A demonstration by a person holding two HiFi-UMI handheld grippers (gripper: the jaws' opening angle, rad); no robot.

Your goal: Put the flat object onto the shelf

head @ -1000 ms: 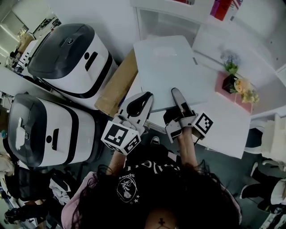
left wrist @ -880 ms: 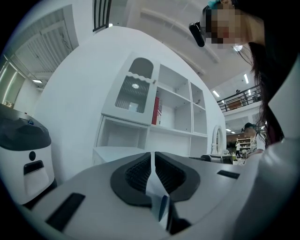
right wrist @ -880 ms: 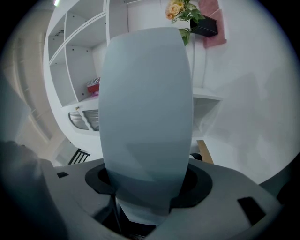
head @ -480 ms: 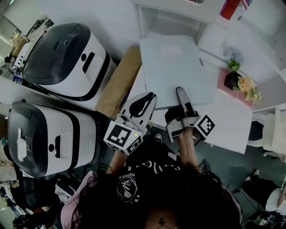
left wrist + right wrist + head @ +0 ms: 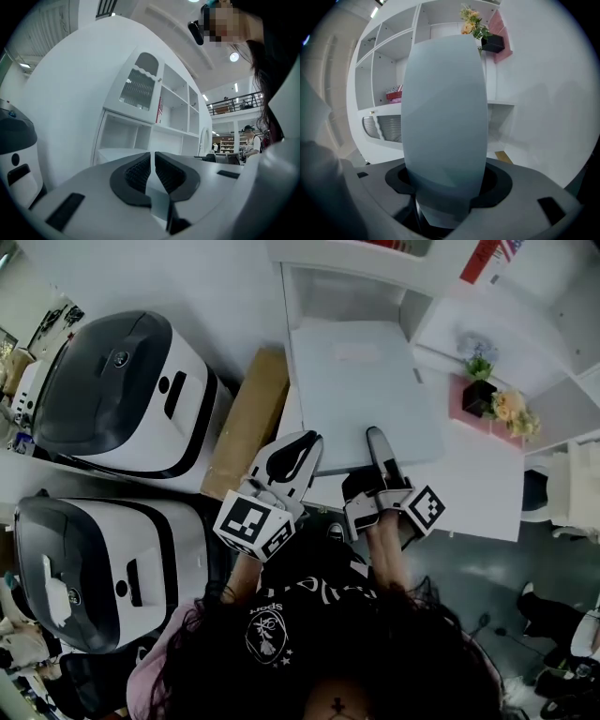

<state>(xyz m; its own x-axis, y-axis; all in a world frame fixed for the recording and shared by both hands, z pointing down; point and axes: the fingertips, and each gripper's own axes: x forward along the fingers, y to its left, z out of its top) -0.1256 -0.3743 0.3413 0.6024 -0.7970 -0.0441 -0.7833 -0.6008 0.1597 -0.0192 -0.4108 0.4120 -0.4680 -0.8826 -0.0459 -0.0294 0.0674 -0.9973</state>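
Fingers pinch the flat object on the right gripper, press together on the left gripper, over the white table.

Your head view is dim and grey-toned, evenly lit with soft shadows, its edges bowed by the wide lens. In your left gripper view, ceiling lights glare overhead and the corners fall to black. In your right gripper view, the flat object looms soft and out of focus against a bright background.
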